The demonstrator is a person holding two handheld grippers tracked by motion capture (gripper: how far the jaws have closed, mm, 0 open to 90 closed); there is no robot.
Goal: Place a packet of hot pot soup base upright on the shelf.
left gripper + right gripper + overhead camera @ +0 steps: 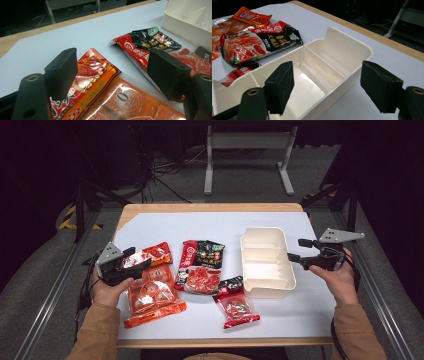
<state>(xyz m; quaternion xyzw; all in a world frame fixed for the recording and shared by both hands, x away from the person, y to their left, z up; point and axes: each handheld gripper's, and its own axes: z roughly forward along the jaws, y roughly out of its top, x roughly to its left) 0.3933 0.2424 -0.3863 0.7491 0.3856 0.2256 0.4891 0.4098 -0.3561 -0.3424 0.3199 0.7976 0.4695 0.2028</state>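
Both grippers stand apart-jawed and empty: left gripper (131,261) over the red sauce packet (87,82), left of the white divided box (267,262); right gripper (299,251) at the box's right rim, where its own view reveals the dividers.

packets (192,270) crowd left, bin (266,262) right

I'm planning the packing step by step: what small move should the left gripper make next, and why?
Probably lower the left gripper and close on the small red sauce packet: its jaws stand open right above it, nothing is held, and the white divided box sits empty.
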